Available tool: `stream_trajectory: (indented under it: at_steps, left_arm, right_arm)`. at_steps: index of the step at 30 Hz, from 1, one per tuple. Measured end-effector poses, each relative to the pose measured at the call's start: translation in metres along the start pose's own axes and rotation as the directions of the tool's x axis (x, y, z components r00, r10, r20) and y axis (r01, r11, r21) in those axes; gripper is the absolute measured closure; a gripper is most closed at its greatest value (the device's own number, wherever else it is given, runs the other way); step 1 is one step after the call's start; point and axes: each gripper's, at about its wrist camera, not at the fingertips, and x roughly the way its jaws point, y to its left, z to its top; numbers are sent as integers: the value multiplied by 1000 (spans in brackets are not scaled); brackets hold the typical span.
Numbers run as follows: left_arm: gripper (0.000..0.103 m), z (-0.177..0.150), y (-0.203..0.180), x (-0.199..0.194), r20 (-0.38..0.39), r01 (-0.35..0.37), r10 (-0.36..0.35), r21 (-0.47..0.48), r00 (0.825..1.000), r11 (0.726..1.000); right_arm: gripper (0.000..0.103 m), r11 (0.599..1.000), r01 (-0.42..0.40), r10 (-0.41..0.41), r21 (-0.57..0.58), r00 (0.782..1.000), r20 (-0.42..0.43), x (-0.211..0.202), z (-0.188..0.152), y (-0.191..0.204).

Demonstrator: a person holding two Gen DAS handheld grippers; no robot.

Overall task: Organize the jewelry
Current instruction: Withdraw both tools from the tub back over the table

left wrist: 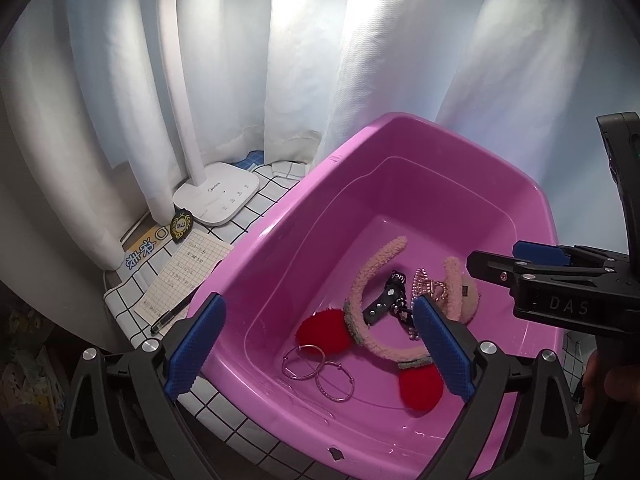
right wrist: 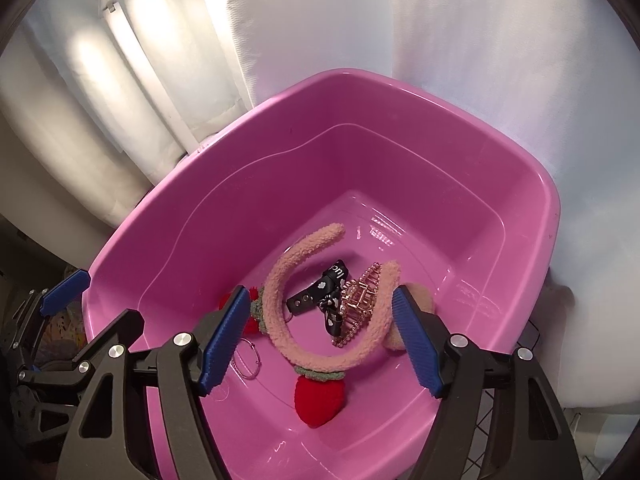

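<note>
A pink plastic basin (left wrist: 280, 220) (right wrist: 192, 168) holds the jewelry. Inside lie a fuzzy pink headband (left wrist: 360, 288) (right wrist: 276, 280) with red strawberry pompoms (left wrist: 320, 330) (right wrist: 320, 400), a black strap (left wrist: 384, 300) (right wrist: 332, 276), a rose-gold hair claw (left wrist: 424, 284) (right wrist: 360, 296) and two silver bangles (left wrist: 320, 366) (right wrist: 256, 354). My left gripper (left wrist: 320, 346) hangs open above the basin's near side, over the bangles, holding nothing. My right gripper (right wrist: 320, 338) (left wrist: 500, 260) is open over the headband and claw, and its pads press on nothing. One blue pad (right wrist: 66, 292) of the left gripper shows at the left.
The basin stands on a black-and-white checked cloth (left wrist: 248, 216). To its left are a white lamp base (left wrist: 218, 196), a gridded paper sheet (left wrist: 180, 276), a black pen (left wrist: 172, 314) and a small badge (left wrist: 181, 226). White curtains (left wrist: 300, 60) close off the back.
</note>
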Motion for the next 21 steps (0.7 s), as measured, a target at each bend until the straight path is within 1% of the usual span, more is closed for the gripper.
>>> stream_trajectory:
  at_steps: [6, 10, 14, 16, 21]
  left_arm:
    - [7, -5, 3, -15, 23, 3, -3, -4, 1000, 1000]
    - [7, -11, 0, -28, 49, -2, 2, 8, 999, 1000]
    - [7, -21, -7, -43, 68, 0, 0, 6, 998, 1000]
    - [7, -28, -14, -51, 78, 3, -4, 9, 997, 1000]
    - [6, -46, -36, -71, 93, 27, -25, -23, 995, 999]
  right_arm:
    - [31, 1000, -18, 17, 23, 999, 51, -19, -12, -2]
    - [30, 999, -29, 25, 44, 995, 101, -39, -28, -4]
    - [29, 998, -39, 29, 57, 987, 157, -63, -54, -12]
    - [29, 998, -28, 16, 64, 983, 183, -74, -68, -17]
    - [29, 996, -41, 22, 82, 976, 217, -102, -107, -41]
